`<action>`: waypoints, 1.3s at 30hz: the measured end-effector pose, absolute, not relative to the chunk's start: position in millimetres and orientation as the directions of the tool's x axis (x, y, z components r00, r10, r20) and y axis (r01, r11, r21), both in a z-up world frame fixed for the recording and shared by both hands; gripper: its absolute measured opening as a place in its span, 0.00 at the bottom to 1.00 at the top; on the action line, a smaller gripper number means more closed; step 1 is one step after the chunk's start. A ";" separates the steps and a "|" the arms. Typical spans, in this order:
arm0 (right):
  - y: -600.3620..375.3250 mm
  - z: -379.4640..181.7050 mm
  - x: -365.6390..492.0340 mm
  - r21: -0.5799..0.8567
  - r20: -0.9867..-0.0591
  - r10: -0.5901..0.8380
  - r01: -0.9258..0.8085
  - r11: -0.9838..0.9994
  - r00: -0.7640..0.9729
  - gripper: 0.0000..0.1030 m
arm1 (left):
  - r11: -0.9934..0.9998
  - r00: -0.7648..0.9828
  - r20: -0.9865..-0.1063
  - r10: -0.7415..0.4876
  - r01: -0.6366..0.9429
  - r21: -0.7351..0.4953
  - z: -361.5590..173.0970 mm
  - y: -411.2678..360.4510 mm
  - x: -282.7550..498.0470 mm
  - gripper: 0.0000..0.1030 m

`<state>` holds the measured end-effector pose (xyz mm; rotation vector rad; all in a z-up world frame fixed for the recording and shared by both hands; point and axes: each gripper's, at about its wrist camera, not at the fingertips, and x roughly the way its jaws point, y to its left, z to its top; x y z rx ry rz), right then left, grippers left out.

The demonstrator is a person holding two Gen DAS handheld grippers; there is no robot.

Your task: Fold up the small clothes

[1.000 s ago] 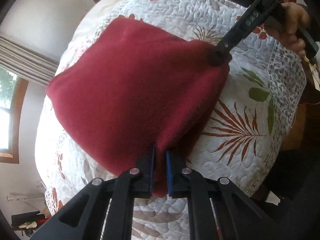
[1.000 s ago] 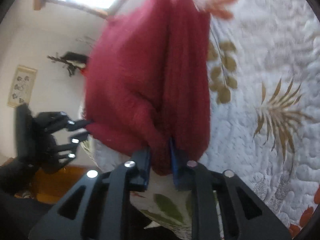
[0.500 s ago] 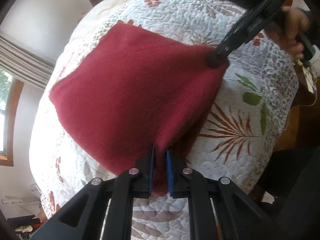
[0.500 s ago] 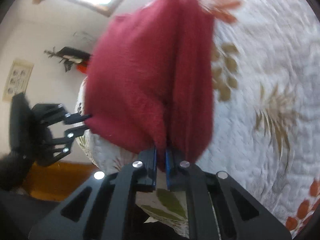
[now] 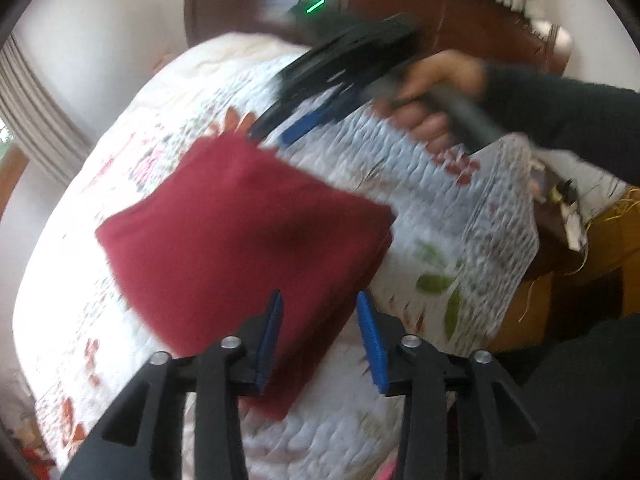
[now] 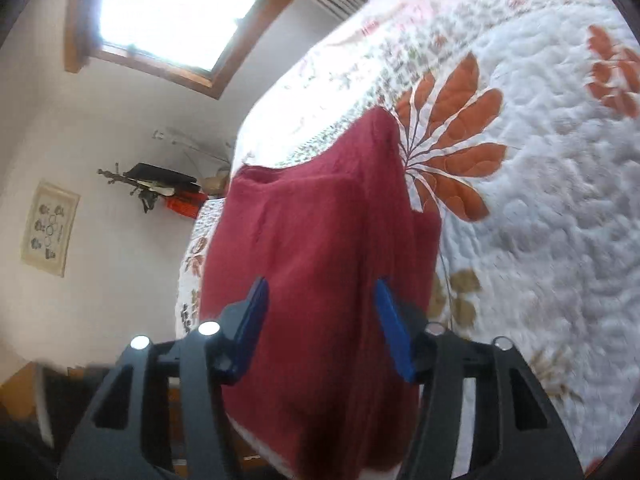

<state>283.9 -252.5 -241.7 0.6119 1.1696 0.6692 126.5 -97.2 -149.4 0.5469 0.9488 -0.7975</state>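
Note:
A dark red cloth [image 5: 240, 248] lies folded on the floral white quilt [image 5: 440, 220], its near corner between the fingers of my left gripper [image 5: 320, 332]. That gripper is open and holds nothing. In the left wrist view my right gripper [image 5: 272, 138] hovers just past the cloth's far corner, blurred, with its blue pads apart, held by a hand [image 5: 432, 92] in a dark sleeve. In the right wrist view the red cloth [image 6: 320, 260] fills the middle, and my right gripper [image 6: 320, 320] stands open over its near edge on the quilt [image 6: 540, 200].
A wooden headboard [image 5: 480, 12] stands behind the bed. Curtains [image 5: 36, 120] hang at the left. Wooden furniture [image 5: 600, 248] sits off the bed's right edge. A window [image 6: 168, 12], a wall shelf [image 6: 160, 184] and a framed picture [image 6: 50, 228] are on the far wall.
Both grippers were shut on corners of the red cloth; both have opened and let go. The cloth now rests folded on the quilt, and the right gripper has pulled back from it.

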 end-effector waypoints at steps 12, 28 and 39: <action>-251.5 -277.2 308.3 0.679 -0.672 0.689 -0.145 0.720 0.272 0.15 | 0.649 0.137 -0.925 -0.354 0.749 -0.138 -224.9 -109.0 157.8 0.38; -246.1 -285.6 207.8 0.681 -0.689 0.712 -0.213 0.701 0.140 0.12 | 0.782 0.184 -0.865 -0.467 0.543 -0.307 -184.0 -47.5 198.0 0.71; -337.1 -286.6 265.9 0.880 -0.465 0.860 0.009 0.474 0.210 0.85 | 0.769 0.274 -0.718 -0.639 0.233 -0.595 -169.0 54.3 208.2 0.88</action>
